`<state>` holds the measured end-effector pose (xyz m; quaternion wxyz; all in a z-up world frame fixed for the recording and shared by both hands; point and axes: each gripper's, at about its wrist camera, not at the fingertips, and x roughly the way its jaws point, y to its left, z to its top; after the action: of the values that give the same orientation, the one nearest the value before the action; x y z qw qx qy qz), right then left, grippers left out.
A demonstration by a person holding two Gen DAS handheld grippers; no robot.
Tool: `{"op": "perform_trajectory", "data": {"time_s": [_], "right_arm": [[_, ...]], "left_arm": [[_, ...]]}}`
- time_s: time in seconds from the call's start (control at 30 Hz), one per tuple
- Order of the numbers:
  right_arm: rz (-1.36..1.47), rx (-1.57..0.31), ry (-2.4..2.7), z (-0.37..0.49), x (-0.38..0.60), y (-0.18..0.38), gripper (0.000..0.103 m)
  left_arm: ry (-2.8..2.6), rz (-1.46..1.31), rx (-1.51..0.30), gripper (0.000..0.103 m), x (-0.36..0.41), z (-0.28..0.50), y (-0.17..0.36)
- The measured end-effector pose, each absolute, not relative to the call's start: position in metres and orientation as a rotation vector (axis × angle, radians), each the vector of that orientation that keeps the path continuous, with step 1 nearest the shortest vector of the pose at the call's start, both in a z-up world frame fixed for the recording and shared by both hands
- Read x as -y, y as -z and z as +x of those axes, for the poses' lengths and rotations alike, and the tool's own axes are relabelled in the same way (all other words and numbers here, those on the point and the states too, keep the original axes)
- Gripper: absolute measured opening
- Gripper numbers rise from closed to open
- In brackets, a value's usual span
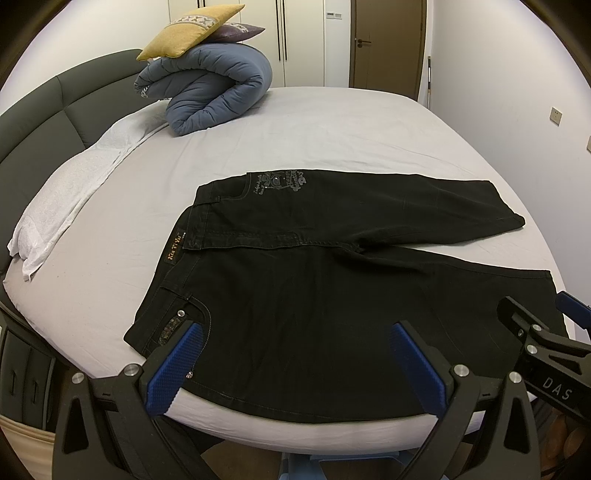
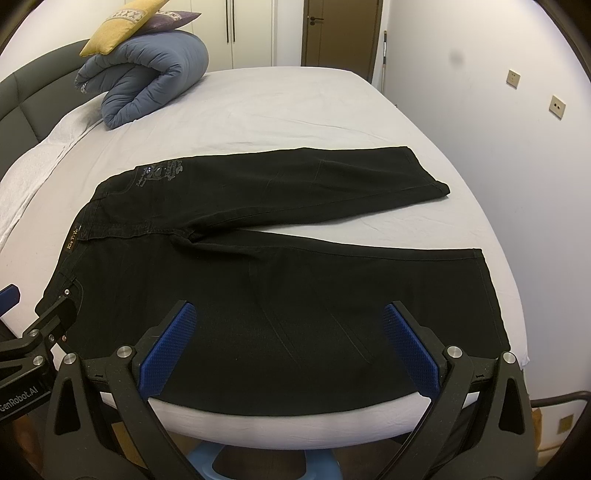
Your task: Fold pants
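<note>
Left wrist view: your left claw is spread wide, its blue pads hanging over the near edge of the pants with nothing between them. One pad sits over the pocket corner by the waistband, the other over the near leg's thigh. I cannot tell whether either pad touches the cloth. Your right claw is likewise spread and empty, over the near leg closer to its hem; it also shows at the right edge of the left wrist view.

The pants are black and lie flat on the bed, waistband to your left, legs running right and splayed apart in a narrow V, with pale sheet showing between them. The near leg lies along the bed's front edge. A grey print marks the far hip.

Well beyond, near the headboard, a rolled blue duvet carries a yellow cushion and a purple one. A white towel lies along the bed's left side.
</note>
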<state>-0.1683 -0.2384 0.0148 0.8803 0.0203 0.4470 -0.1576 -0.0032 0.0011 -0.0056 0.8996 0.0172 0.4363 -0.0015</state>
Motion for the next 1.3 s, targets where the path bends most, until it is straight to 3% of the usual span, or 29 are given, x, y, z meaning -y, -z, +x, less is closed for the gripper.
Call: {"op": "perform_trajectory", "data": {"time_s": [0.9,1.3], "right_arm": [[0.013,-0.951,0.303,-0.162,0.231,-0.009,0.103],[-0.073,-0.968,0.124,-0.087,0.221,-0.008,0.103]], "left_arm": [[-0.023,0.039,-0.888,0.103,-0.007,-0.001,0.01],[0.092,-0.097,-0.834,0.103,-0.065,0.064,0.009]]}}
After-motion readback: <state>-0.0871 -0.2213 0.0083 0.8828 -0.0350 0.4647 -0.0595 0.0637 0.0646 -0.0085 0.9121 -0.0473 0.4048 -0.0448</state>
